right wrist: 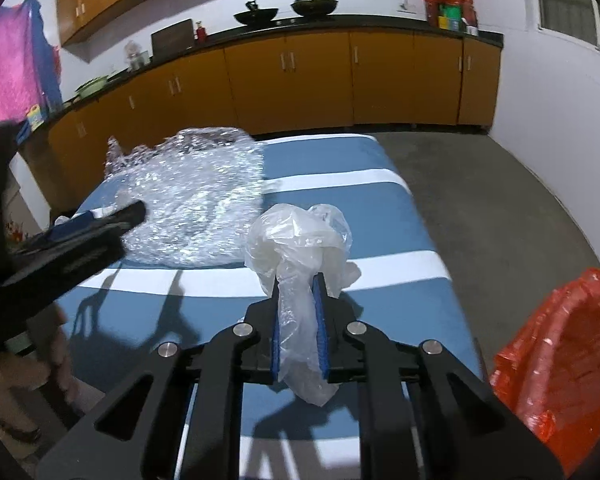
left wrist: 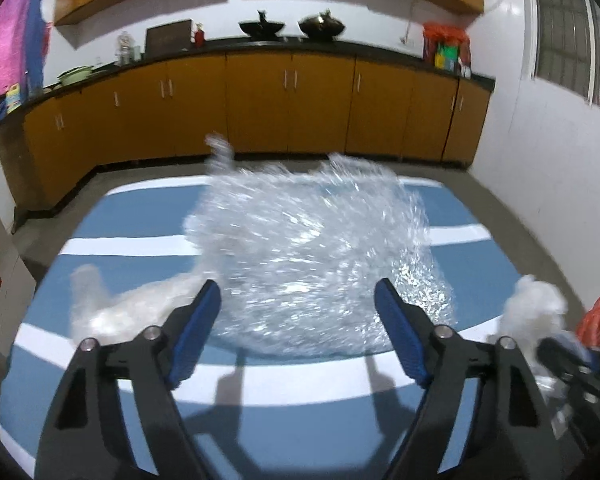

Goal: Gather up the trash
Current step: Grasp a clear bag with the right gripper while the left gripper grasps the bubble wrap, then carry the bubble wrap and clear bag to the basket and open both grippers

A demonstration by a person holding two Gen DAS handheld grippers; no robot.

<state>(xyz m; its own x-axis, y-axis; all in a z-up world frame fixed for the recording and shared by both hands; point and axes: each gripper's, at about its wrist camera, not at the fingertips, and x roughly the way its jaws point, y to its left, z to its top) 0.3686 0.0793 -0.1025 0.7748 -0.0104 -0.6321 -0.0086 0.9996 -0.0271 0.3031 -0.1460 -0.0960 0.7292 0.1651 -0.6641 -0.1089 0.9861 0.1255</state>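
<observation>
Your right gripper (right wrist: 299, 280) is clamped on a crumpled clear plastic bag (right wrist: 300, 240), centre of the right wrist view; most of the bag balloons past the fingertips and a tail hangs below. Risk: the film is slick and thin, so a quick swing toward the red bin bag (right wrist: 560, 344) at lower right could pull it out, or the tail could drag on the striped table (right wrist: 380, 280).

Your left gripper (left wrist: 298, 300) is spread wide with nothing pinched, facing the bubble wrap (left wrist: 312, 256) mid-frame. That sheet is bulky, so a bite on its edge may lift only a corner. More white plastic (left wrist: 112, 304) lies at lower left. Nothing blocks the way to the bin.
</observation>
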